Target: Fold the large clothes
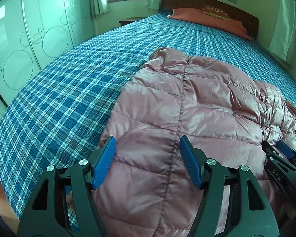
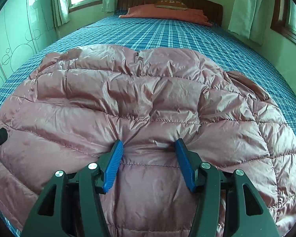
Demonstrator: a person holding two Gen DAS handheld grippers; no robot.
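a pink quilted down jacket (image 1: 187, 108) lies spread on the blue plaid bedsheet (image 1: 59, 98), at the end of the bed farthest from the wooden headboard (image 1: 207, 2), with the orange pillow (image 1: 207, 17) well beyond it. the left gripper (image 1: 148, 144) tilts downward over the jacket's left edge, its blue pads (image 1: 105, 162) standing apart with a wide gap; the left pad sits about at the jacket's border where it meets the sheet, the right pad just beside the jacket's dark vertical seam (image 1: 179, 118). padded fabric fills the gap, but whether the pads press on it cannot be told. the right gripper (image 2: 148, 144) also angles downward, further toward the jacket's middle, its fingers (image 2: 112, 165) moderately apart and their tips dug into the fabric, which puckers and gathers between them. in the left wrist view the right gripper shows at the right border, resting against the jacket. a pale wardrobe (image 1: 29, 39) with circle patterns stands left of the bed.
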